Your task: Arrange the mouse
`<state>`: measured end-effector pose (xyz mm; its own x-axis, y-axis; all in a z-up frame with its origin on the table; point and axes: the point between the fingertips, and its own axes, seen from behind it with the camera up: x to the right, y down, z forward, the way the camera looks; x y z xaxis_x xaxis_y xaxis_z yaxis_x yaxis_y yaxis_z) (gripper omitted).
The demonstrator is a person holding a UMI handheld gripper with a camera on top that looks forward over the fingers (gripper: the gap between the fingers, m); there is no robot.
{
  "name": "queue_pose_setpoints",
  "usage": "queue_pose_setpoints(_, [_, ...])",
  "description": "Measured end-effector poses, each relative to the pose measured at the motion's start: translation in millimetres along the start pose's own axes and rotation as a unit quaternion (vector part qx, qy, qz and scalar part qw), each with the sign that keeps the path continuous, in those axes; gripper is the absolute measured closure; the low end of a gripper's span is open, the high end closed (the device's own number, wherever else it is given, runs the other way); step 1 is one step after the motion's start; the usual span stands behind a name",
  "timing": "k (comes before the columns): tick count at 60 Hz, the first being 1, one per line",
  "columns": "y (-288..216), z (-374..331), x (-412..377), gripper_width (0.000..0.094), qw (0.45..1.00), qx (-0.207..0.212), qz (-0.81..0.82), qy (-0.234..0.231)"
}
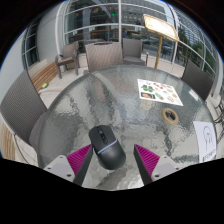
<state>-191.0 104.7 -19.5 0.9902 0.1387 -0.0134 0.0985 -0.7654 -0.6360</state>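
A dark grey computer mouse (106, 146) lies on a round marbled grey table (120, 100). My gripper (113, 160) is low over the table with its magenta-padded fingers (80, 159) spread wide. The mouse sits between the fingers, closer to the left one, with a clear gap to the right finger (147, 160). The mouse rests on the table and its nose points away and a little left.
A white printed sheet (160, 92) lies on the table at the far right, with a small round dark object (171, 116) nearer. Chairs (103, 53) stand beyond the table, another chair (22, 100) to the left, and windows behind.
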Motion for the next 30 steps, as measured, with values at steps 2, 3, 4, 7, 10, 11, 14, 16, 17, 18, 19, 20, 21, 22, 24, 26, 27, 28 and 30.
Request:
queue_pose_setpoints(2, [-8, 6, 5, 0.0103, 1.000, 0.001, 0.004, 0.005])
queue_pose_setpoints(3, [-11, 9, 8, 0.0102, 1.000, 0.002, 0.006, 0.009])
queue_pose_setpoints(4, [-14, 12, 9, 0.0105, 1.000, 0.004, 0.009, 0.011])
queue_pose_setpoints(7, [-21, 18, 15, 0.0110, 1.000, 0.004, 0.020, 0.016])
queue_pose_setpoints(10, [-25, 21, 19, 0.0141, 0.999, 0.005, 0.035, 0.019])
queue_pose_setpoints(11, [-27, 22, 21, 0.0159, 0.999, 0.006, 0.038, 0.022])
queue_pose_setpoints(14, [-30, 24, 28, 0.0217, 0.998, 0.010, 0.052, 0.034])
queue_pose_setpoints(16, [-32, 26, 31, 0.0255, 0.997, 0.012, 0.059, 0.040])
queue_pose_setpoints(17, [-32, 26, 33, 0.0275, 0.997, 0.013, 0.062, 0.042])
queue_pose_setpoints(18, [-33, 27, 35, 0.0292, 0.997, 0.013, 0.065, 0.045])
queue_pose_setpoints(19, [-33, 27, 36, 0.0311, 0.996, 0.014, 0.068, 0.047])
queue_pose_setpoints(20, [-33, 26, 36, 0.0328, 0.996, 0.014, 0.070, 0.048])
queue_pose_setpoints(21, [-33, 26, 36, 0.0344, 0.996, 0.014, 0.072, 0.049])
queue_pose_setpoints(22, [-33, 26, 37, 0.0364, 0.996, 0.013, 0.073, 0.051])
queue_pose_setpoints(24, [-32, 27, 40, 0.0417, 0.996, 0.011, 0.072, 0.053])
queue_pose_setpoints(26, [-31, 25, 40, 0.0453, 0.996, 0.011, 0.072, 0.053])
queue_pose_setpoints(27, [-30, 25, 41, 0.0455, 0.996, 0.010, 0.073, 0.050])
queue_pose_setpoints(28, [-31, 25, 40, 0.0464, 0.996, 0.009, 0.073, 0.046])
queue_pose_setpoints(30, [-30, 25, 40, 0.0481, 0.997, 0.007, 0.070, 0.041])
